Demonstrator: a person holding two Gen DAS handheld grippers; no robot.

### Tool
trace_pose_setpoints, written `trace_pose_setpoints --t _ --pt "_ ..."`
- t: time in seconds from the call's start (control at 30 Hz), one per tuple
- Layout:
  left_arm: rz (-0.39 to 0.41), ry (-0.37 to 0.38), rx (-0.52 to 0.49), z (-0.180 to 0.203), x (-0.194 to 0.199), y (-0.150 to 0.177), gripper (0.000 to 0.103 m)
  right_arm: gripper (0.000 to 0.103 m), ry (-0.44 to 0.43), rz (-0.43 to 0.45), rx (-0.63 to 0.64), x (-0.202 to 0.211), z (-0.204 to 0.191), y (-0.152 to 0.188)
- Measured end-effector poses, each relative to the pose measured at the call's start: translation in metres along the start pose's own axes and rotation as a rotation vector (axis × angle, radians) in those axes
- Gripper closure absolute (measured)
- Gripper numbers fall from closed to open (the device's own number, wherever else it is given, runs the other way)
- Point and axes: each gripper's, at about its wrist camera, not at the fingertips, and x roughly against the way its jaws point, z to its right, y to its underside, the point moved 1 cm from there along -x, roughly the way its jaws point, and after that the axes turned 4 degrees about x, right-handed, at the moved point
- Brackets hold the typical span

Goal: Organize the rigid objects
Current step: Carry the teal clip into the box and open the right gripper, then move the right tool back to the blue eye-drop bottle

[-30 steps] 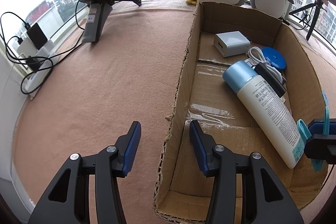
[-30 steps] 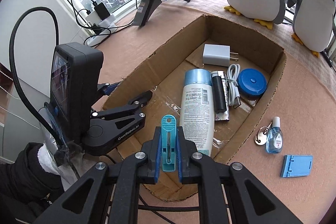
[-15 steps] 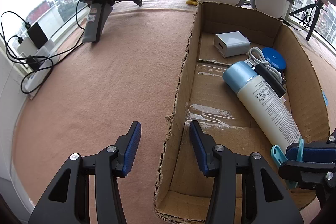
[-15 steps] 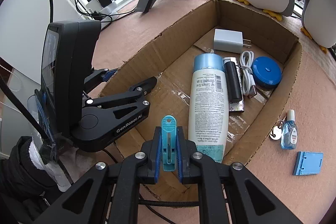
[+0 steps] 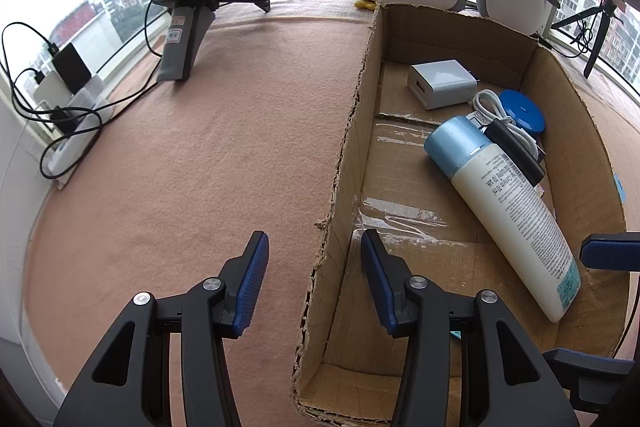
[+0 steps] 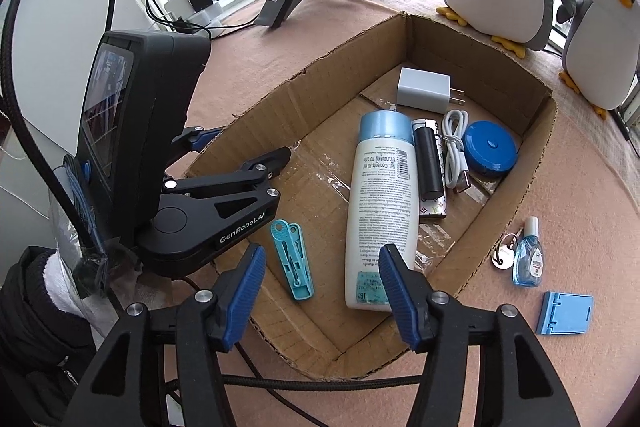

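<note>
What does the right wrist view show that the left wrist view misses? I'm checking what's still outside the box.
Only the right wrist view shows the teal clip lying in the box, plus the small blue bottle with keys and blue stand outside on the cloth. Only the left wrist view shows the tripod by the window. Both show the cardboard box, lotion bottle, charger, cable and blue disc.

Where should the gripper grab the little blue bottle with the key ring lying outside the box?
Probably across the belly of the little blue bottle, coming straight down from above. It lies flat on the cloth beside the cardboard box, white cap pointing away, so its two narrow sides are free for the open right gripper. The key ring at its left shoulder would likely just dangle along.
</note>
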Motion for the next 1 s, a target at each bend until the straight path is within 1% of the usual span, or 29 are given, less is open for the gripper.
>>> trace_pose_setpoints --t 0.1,0.47,0.7,0.93,1.0 --pt "0.000 -0.001 -0.001 0.000 0.000 0.000 0.056 0.042 0.006 0.009 -0.003 0.003 0.002 -0.001" --pt "0.000 0.000 -0.001 0.000 0.000 0.000 0.056 0.040 0.068 0.051 -0.036 0.024 0.018 0.006" --pt "0.001 0.000 0.000 -0.001 0.000 0.000 0.056 0.040 0.086 0.086 -0.142 0.044 0.049 0.027" --pt "0.002 0.000 0.001 -0.001 0.000 0.000 0.056 0.040 0.131 0.109 -0.234 0.063 0.083 0.049" --pt "0.001 0.000 0.000 -0.001 0.000 0.000 0.056 0.040 0.148 0.103 -0.247 0.064 0.092 0.054"
